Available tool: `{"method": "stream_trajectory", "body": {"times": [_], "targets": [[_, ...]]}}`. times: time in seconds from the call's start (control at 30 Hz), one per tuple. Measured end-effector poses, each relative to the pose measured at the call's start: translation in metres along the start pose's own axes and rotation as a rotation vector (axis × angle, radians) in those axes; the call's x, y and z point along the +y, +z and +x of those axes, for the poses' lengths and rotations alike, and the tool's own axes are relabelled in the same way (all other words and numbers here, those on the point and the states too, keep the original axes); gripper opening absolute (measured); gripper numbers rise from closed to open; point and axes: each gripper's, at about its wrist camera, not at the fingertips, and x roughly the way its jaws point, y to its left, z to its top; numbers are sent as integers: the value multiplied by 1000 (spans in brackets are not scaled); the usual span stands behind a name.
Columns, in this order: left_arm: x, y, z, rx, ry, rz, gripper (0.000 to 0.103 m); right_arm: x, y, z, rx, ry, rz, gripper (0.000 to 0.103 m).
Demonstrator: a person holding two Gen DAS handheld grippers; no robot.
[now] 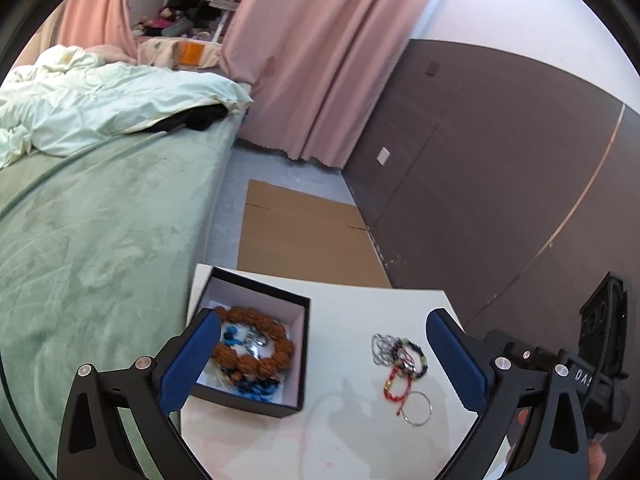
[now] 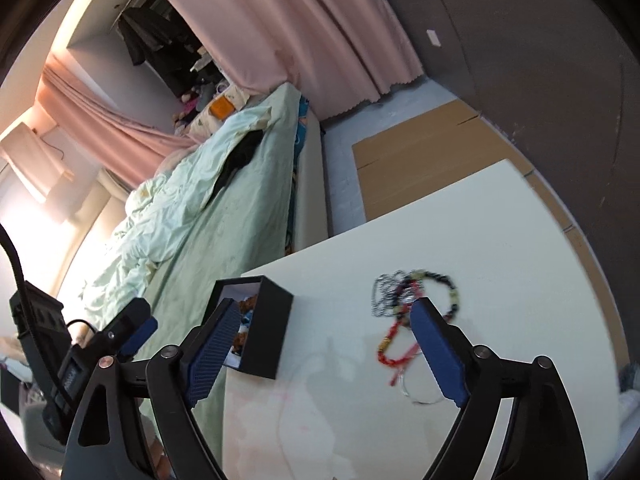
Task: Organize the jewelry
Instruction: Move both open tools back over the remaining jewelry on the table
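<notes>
A black jewelry box (image 1: pixel 256 340) with a white inside stands open on the white table (image 1: pixel 352 432). It holds a brown bead bracelet (image 1: pixel 276 354) and blue pieces. To its right lies a loose pile of jewelry (image 1: pixel 400 364): a silver chain, a dark bead bracelet, a red cord bracelet and a thin silver bangle (image 1: pixel 418 408). My left gripper (image 1: pixel 320 344) is open and empty above the table between box and pile. My right gripper (image 2: pixel 324 332) is open and empty; the box (image 2: pixel 260 328) is by its left finger and the pile (image 2: pixel 412 308) by its right finger.
A bed with a green cover (image 1: pixel 92 240) runs along the table's left side. Flat cardboard (image 1: pixel 304 232) lies on the floor beyond the table. A dark wall (image 1: pixel 500 184) is on the right, pink curtains (image 1: pixel 320 60) at the back.
</notes>
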Motion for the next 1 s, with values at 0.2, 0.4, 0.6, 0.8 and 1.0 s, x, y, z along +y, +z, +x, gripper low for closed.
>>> {"method": "stream_trajectory", "body": {"times": [0.2,0.4,0.6,0.8,1.0], "targets": [[-18,-11,-2,14,-15,45,102,-19,-1,-22,-21,-15,9,88],[-36,-21,1,41,-41,74,102,-35,-2,-40,-27,-39,16,88],[-56,-30,9,72,-63,114,102,-53,-2,-54,-31,-88,75,95],[-69,-39,24,110,-71,128,102,-66,-1,-58,-9,-103,92,95],[-78,-50,44,181,-69,144,102,-89,0,-58,16,-139,144,95]]}}
